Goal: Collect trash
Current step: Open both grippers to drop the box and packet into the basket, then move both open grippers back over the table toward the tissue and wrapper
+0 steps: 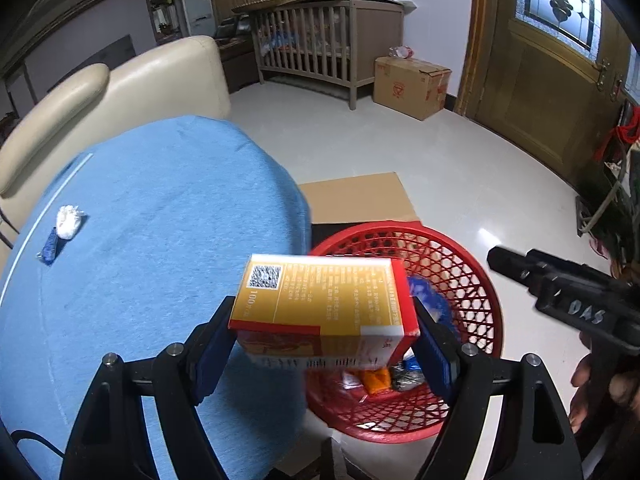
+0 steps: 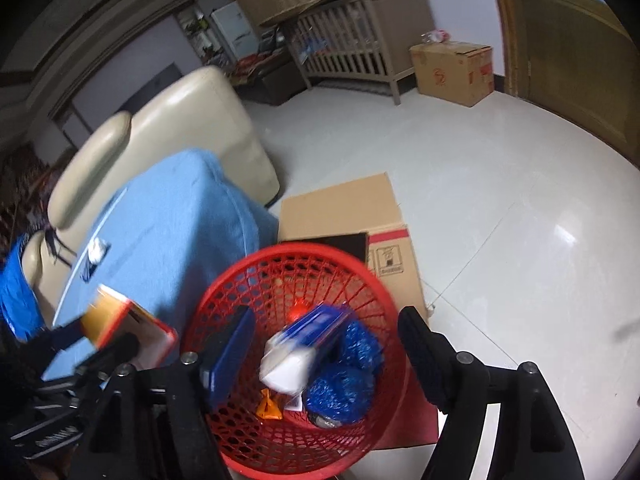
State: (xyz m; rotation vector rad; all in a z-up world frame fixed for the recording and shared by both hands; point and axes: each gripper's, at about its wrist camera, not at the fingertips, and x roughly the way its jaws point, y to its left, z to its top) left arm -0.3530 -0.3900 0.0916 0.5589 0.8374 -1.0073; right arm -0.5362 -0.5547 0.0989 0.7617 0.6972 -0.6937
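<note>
My left gripper [image 1: 322, 330] is shut on a yellow and red carton [image 1: 324, 300] and holds it over the near rim of the red mesh basket [image 1: 476, 280], at the edge of the blue-covered table [image 1: 160, 240]. The carton also shows in the right wrist view [image 2: 120, 324]. My right gripper [image 2: 324, 344] is open above the basket [image 2: 240, 280]. A blurred blue and white box [image 2: 300, 344] is in the air between its fingers, over the basket. Blue mesh balls [image 2: 340, 396] and an orange scrap [image 2: 269, 404] lie inside. A white crumpled wad [image 1: 69, 222] and a blue wrapper [image 1: 50, 246] lie on the table.
The basket stands on flattened cardboard [image 2: 344, 208] on the white tile floor. A cream sofa [image 1: 120, 96] is behind the table. A crib [image 1: 320, 48], a cardboard box [image 1: 412, 86] and a wooden door [image 1: 552, 80] stand farther back.
</note>
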